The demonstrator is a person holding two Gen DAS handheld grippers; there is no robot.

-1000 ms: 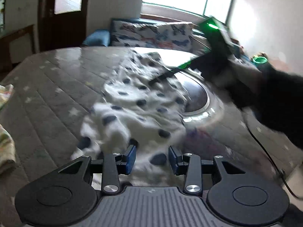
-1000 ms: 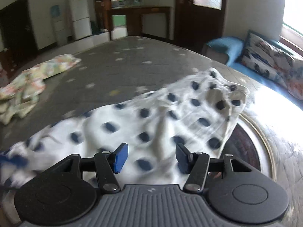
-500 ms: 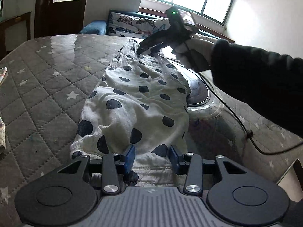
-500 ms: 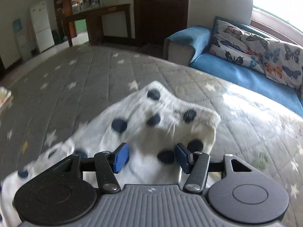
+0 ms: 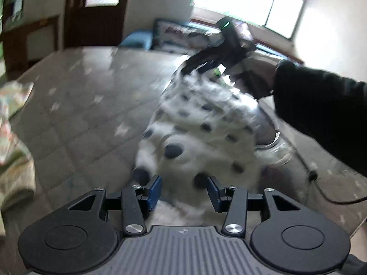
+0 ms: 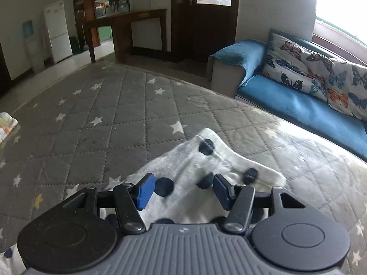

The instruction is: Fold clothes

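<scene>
White garment (image 6: 197, 183) navy-dotted; grey quilt (image 6: 114, 119) white-starred.

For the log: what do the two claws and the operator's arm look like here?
Both claws, left claw and right claw, match: black linkage arms with silver pivot screws, blue rectangular fingertip pads, two round black discs and a grey ribbed plate between them. In the left wrist view the right claw's black body shows a green light; the operator wears a black sleeve, with a black cable below it.
</scene>
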